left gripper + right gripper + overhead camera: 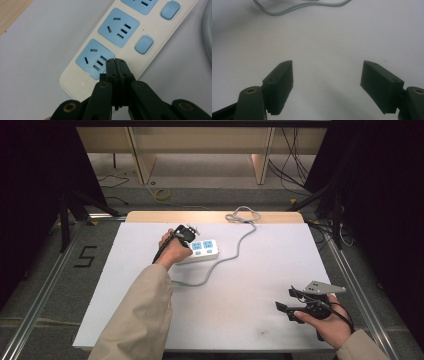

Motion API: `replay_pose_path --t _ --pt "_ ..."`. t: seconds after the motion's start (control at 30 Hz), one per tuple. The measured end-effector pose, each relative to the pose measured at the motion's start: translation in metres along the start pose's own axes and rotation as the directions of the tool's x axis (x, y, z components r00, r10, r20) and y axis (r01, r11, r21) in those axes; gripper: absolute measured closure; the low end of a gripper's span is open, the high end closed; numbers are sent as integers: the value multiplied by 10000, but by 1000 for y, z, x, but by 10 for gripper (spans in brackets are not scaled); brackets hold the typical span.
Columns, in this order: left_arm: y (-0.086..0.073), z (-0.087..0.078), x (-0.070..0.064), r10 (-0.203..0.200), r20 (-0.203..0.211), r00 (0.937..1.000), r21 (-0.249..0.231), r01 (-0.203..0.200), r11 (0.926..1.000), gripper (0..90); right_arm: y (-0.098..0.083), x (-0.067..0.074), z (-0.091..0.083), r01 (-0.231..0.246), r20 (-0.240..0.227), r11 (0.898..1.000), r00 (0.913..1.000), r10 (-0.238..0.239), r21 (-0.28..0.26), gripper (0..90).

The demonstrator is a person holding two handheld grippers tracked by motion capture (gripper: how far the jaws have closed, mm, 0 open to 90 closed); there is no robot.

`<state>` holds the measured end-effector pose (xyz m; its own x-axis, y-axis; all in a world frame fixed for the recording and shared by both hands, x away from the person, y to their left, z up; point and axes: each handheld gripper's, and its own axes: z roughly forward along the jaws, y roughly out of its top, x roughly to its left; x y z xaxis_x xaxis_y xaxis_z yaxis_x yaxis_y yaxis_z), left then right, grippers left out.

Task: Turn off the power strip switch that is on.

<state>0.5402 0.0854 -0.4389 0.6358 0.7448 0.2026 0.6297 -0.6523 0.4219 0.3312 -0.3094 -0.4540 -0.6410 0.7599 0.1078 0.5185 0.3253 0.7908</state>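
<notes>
The white bench (150, 320) carries a power strip (204, 251) near its far edge, left of centre. Its grey cable (235, 250) curls off that edge. The left gripper (116, 61), jaws closed on nothing, tips over the strip's end socket (94, 59). The right gripper (283, 300) gapes wide near the right front corner.

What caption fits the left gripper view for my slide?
Shut left claw poised over the end blue socket of a cream power strip, beside its blue switch, on a white table.
</notes>
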Motion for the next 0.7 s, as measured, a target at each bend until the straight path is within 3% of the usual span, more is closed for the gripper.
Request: replay_pose_path --t 0.2,0.5,0.7 --pt "2 0 0 -65 -17 10000 150 65 9999 897 0 0 0 15 8 10000 10000 -15 9 267" --pt "3 0 -3 296 -230 9993 340 -288 9990 897 0 1 0 10 13 10000 10000 -11 34 267" --pt "3 1 -3 297 -224 9993 333 -290 9990 898 0 1 0 11 18 10000 10000 -11 45 267"
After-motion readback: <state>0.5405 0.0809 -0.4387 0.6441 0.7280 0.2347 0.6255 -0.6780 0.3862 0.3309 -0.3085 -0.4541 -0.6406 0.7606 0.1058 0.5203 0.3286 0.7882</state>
